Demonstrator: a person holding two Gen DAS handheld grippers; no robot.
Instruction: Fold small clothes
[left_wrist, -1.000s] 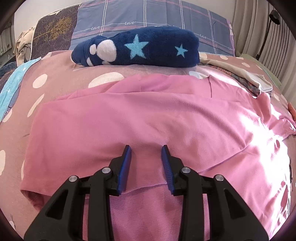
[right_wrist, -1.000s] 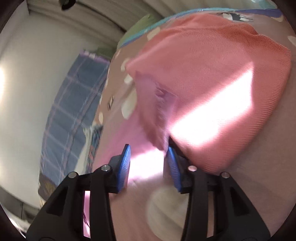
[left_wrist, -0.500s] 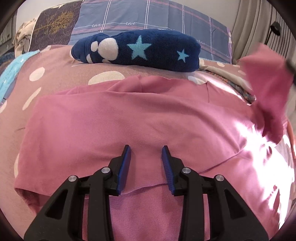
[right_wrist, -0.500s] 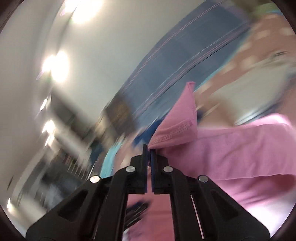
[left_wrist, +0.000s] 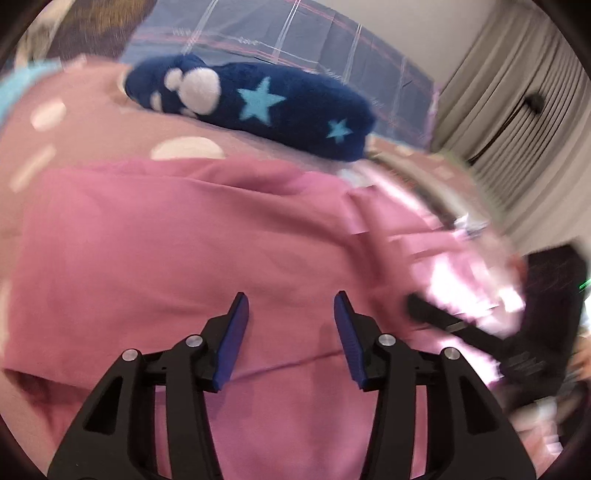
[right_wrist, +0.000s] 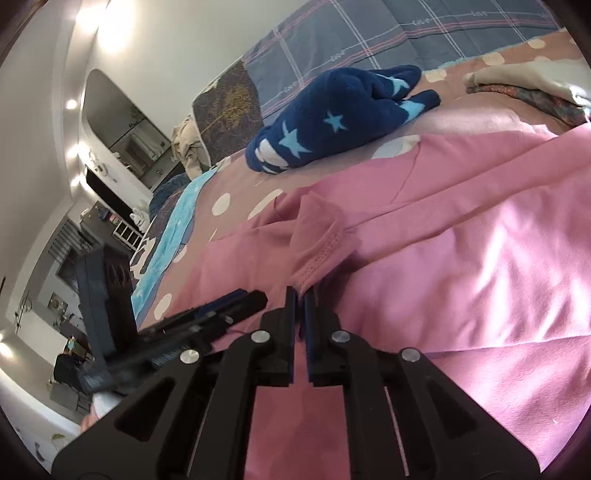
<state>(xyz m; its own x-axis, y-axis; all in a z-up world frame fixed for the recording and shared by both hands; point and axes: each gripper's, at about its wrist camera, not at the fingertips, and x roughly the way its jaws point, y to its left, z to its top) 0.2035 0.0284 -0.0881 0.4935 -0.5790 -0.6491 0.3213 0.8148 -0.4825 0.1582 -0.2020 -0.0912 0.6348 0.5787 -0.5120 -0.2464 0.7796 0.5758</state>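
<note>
A pink garment (left_wrist: 184, 240) lies spread over the bed, sunlit on its right part (right_wrist: 461, 240). My left gripper (left_wrist: 291, 325) hovers low over its near middle; its jaws are opening and nothing is pinched between them. My right gripper (right_wrist: 300, 295) is shut on the garment's sleeve cuff (right_wrist: 321, 243), which bunches up from the tips and is folded inward over the body. Its jaws show only a thin gap that is just starting to widen. The right gripper (left_wrist: 413, 306) appears blurred at the right of the left wrist view; the left gripper (right_wrist: 255, 297) sits just left of the right one.
A navy plush item with light blue stars (left_wrist: 251, 99) (right_wrist: 332, 118) lies behind the garment on the dotted bedspread (left_wrist: 74, 110). Plaid pillows (right_wrist: 369, 37) line the headboard. Folded clothes (right_wrist: 517, 85) sit at the far right, curtains (left_wrist: 517, 92) beyond.
The right gripper closed on the sleeve, swung it across from the right and brought it down over the garment beside the left gripper. The left gripper's jaws widened and its wrist rolled.
</note>
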